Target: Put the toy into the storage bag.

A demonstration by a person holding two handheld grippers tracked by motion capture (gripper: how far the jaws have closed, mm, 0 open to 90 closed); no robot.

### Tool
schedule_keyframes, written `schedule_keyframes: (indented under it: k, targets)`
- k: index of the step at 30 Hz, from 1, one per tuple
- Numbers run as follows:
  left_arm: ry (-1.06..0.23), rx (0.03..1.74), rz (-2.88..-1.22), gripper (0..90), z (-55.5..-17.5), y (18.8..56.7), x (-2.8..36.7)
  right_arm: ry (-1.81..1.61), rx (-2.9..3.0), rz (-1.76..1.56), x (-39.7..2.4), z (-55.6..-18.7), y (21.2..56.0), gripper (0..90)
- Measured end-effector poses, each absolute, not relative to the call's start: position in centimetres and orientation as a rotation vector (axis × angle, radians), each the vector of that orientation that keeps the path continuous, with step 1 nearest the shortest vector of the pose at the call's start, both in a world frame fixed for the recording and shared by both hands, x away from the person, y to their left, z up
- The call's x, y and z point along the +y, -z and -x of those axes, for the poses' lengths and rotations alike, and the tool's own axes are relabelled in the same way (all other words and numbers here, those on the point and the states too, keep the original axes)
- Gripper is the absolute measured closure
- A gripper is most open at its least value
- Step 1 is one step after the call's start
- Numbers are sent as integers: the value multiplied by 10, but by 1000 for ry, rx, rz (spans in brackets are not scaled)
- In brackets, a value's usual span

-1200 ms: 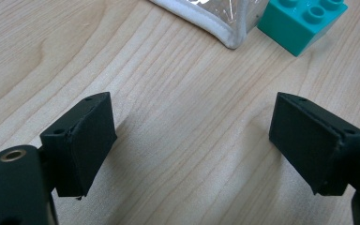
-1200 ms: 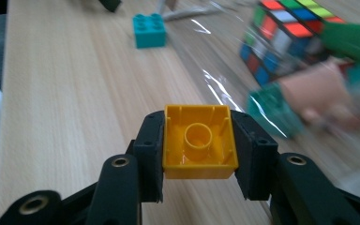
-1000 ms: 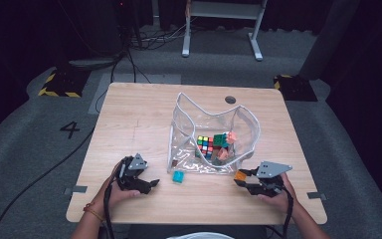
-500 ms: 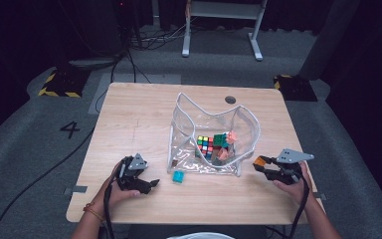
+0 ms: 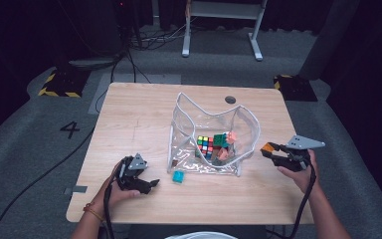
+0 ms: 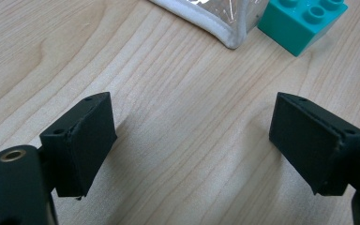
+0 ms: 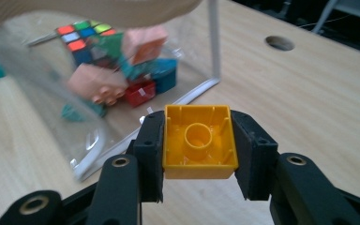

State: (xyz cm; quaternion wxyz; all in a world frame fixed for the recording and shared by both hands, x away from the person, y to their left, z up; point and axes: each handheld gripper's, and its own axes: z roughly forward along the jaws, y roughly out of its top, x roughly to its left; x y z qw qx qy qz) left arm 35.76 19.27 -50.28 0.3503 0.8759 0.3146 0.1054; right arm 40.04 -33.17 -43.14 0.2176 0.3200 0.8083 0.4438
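Pale wood-grain bench (image 5: 144,119) w/ a clear plastic pouch with white piping (image 5: 214,134) standing open near its centre. Inside the pouch: a multicoloured twist-puzzle cube (image 5: 205,145), plus a heap of toy blocks (pink, green, teal, red) beside it.

Right gripper (image 5: 273,152) is held by the person's right hand (image 5: 303,172) off the bench's right side, just beside the pouch's right wall, above bench level. Its fingers (image 7: 152,145) are closed to block width on a small yellow plastic building block (image 7: 200,140); the block's hollow underside, w/ one round tube in it, faces the right gripper view's camera. In the high view the block shows as an orange-yellow spot at the gripper's tip, apart from the pouch.

Left gripper (image 5: 146,185) sits low at the bench's front-left, in the person's left hand (image 5: 117,186), pointing right. Its fingers (image 6: 82,140) are spread wide w/ nothing between them, only bare wood.

A small teal studded building block (image 5: 178,176) lies on the bench just outside the pouch's front-left corner, near the left gripper's tips but not touching. In the left gripper view it sits just beside the pouch's white-piped corner.
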Motion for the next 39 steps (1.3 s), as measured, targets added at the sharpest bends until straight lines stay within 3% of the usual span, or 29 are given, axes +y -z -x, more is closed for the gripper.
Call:
schedule_keyframes:
  k: [21,39]
  targets:
    - [-279,811,-2269,148,-358,503,193,-1203,2162,-857,-327,-449,347,592]
    - [-273,815,-2270,148,-358,503,193,-1256,2165,-734,-298,-449,297,593]
